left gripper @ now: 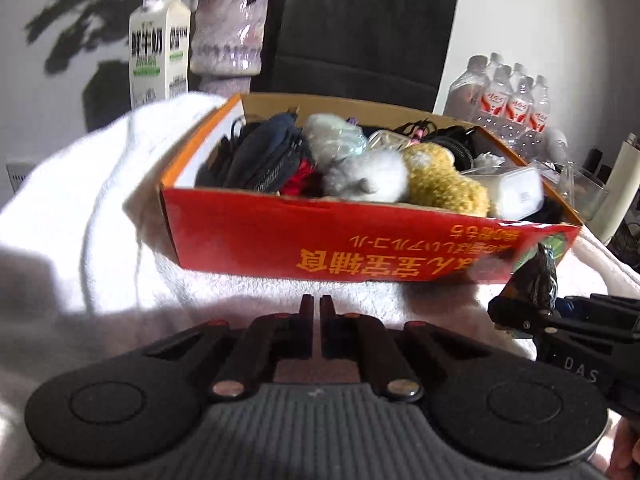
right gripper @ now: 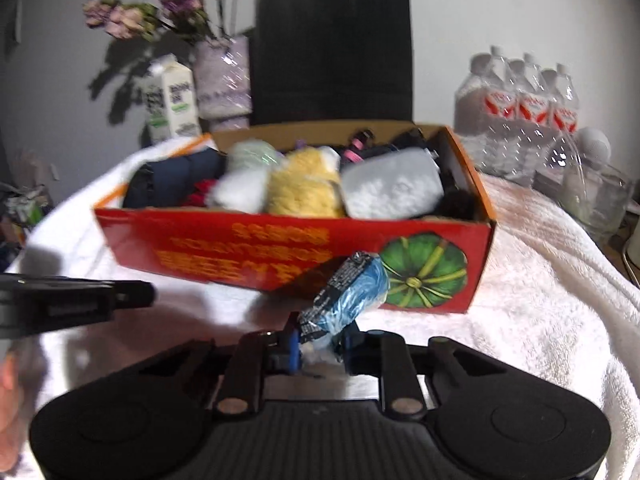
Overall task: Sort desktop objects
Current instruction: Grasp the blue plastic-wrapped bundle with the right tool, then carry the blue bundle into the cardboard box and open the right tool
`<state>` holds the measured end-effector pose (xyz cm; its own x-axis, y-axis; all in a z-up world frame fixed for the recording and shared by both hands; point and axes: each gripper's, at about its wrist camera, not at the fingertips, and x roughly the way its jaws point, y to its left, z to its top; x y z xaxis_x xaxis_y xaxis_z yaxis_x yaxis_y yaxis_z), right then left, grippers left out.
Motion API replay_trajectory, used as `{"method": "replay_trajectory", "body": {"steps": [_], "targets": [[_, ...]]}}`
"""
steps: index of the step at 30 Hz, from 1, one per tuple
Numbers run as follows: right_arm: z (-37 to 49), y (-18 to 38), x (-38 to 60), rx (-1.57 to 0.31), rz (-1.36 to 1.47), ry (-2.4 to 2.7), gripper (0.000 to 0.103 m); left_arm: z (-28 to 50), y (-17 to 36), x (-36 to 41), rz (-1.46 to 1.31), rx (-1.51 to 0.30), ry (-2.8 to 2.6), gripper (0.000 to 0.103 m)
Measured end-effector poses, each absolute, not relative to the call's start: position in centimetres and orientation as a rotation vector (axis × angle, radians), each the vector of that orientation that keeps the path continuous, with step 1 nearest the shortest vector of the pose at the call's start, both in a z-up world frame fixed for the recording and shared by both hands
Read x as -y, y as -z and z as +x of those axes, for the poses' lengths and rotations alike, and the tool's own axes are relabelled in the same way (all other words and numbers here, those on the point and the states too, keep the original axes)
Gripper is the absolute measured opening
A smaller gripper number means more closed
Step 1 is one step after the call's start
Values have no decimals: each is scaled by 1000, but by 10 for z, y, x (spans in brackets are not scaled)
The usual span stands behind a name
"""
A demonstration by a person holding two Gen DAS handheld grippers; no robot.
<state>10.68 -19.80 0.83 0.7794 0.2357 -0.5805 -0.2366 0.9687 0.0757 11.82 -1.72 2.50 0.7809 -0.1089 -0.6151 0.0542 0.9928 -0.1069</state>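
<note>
Item one: my right claw [right gripper: 320,350], clamped on a crinkled blue-and-black packet [right gripper: 346,298]; the grip sits at the packet's lower end, so the rest sticks up and forward towards the red cardboard box [right gripper: 240,250], presumably to be dropped inside; the packet hangs just in front of the box's near wall, above the white towel [right gripper: 540,280] covering the surface. Item two: my left claw [left gripper: 316,308], fingers drawn together with only a slit between, holding nothing; I judge it is merely standing by. Item three: the box, already crowded with plush toys [right gripper: 304,188], pouches and cables; both claws tilt downward at it, side by side, the left one beside the right.
</note>
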Motion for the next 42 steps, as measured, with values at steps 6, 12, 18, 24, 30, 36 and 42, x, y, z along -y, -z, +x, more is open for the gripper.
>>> {"method": "replay_trajectory", "body": {"steps": [6, 12, 18, 24, 30, 36, 42], "targets": [[66, -35, 196, -563, 36, -319, 18, 80, -50, 21, -74, -617, 104, 4], [-1, -60, 204, -530, 46, -396, 18, 16, -69, 19, -101, -586, 139, 4], [-88, -70, 215, -489, 8, -416, 18, -64, -75, 19, -97, -540, 150, 4], [-155, -78, 228, -448, 51, -418, 18, -132, -70, 19, -111, -542, 151, 4], [-193, -74, 230, -449, 42, -430, 18, -173, -66, 21, -85, -540, 139, 4], [-201, -72, 222, -450, 48, -446, 18, -177, -77, 25, -62, -502, 148, 4], [-191, -83, 226, -436, 32, -433, 18, -154, -91, 17, -82, -489, 164, 4]]}}
